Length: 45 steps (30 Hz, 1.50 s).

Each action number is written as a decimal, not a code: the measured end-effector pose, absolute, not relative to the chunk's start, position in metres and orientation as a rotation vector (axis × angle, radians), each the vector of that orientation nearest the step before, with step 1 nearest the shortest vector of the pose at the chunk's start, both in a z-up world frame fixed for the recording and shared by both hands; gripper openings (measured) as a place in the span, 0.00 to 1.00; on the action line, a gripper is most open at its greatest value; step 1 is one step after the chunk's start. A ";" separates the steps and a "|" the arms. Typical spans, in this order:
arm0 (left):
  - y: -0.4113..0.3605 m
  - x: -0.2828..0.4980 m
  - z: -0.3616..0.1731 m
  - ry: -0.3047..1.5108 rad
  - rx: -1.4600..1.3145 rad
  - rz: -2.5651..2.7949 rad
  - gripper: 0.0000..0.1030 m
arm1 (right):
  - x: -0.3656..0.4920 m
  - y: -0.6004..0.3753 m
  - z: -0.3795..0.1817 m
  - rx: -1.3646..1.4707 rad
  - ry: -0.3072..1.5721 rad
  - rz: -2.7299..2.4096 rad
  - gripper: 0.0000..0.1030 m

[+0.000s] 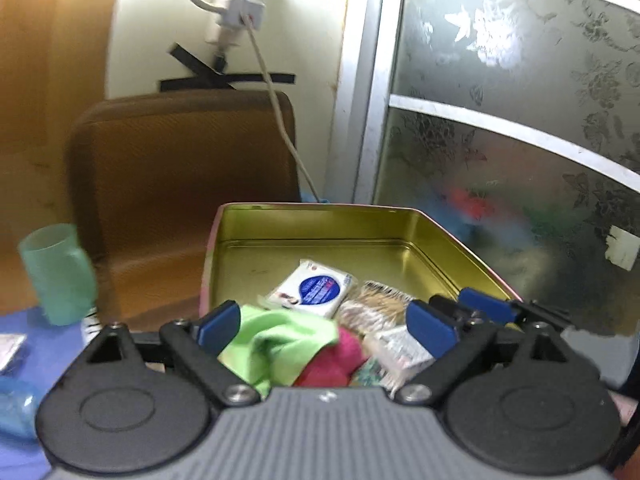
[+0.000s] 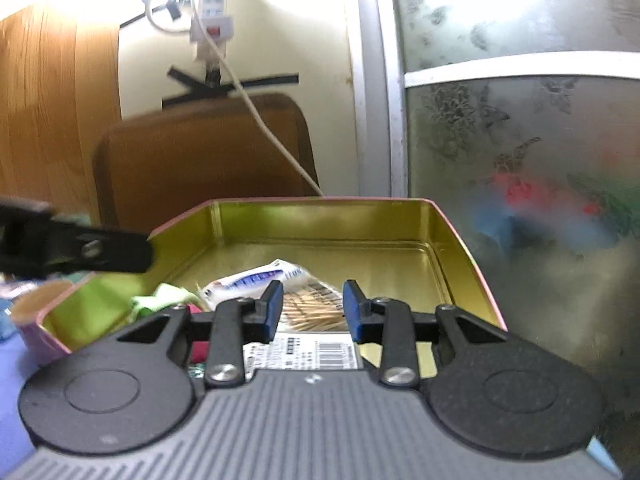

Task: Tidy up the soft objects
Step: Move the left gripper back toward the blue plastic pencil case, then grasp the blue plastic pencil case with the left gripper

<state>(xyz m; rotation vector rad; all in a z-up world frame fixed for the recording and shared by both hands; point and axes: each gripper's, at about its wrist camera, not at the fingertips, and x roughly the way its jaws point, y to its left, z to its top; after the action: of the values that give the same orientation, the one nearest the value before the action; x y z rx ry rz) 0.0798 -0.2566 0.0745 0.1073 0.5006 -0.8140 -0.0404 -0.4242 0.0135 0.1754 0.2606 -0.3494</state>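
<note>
Behind the tin stands a brown chair back, and to the tin's right a frosted glass door with a flower pattern. A white cable hangs from a power strip on the wall above the chair and runs down to the tin's far rim.

The tin is a gold-lined rectangular box with a pink outside, open at the top, sitting on a blue surface. Left of the tin stands a pale green cup.

Inside the tin, toward its near end, lies a green cloth with a red cloth touching its right side. Farther in lies a white packet with a blue oval label, tilted, and just right of it a clear bag of toothpicks. A white box with a barcode lies at the tin's near edge.

The left gripper hovers over the tin's near end, jaws spread wide with nothing between them; the green and red cloths lie under the gap. The right gripper hovers over the tin's near right part, jaws apart and grasping nothing, above the toothpicks and the barcode box
</note>
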 end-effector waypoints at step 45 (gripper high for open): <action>0.018 0.115 -0.009 0.683 -0.214 -0.611 0.93 | -0.006 -0.187 -0.015 -0.316 0.606 0.584 0.55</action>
<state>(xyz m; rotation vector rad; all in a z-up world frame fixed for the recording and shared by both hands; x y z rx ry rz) 0.1146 0.0184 -0.0091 -0.2141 0.6831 -0.6111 -0.0058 -0.1866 -0.0151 -0.3158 0.6060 0.5844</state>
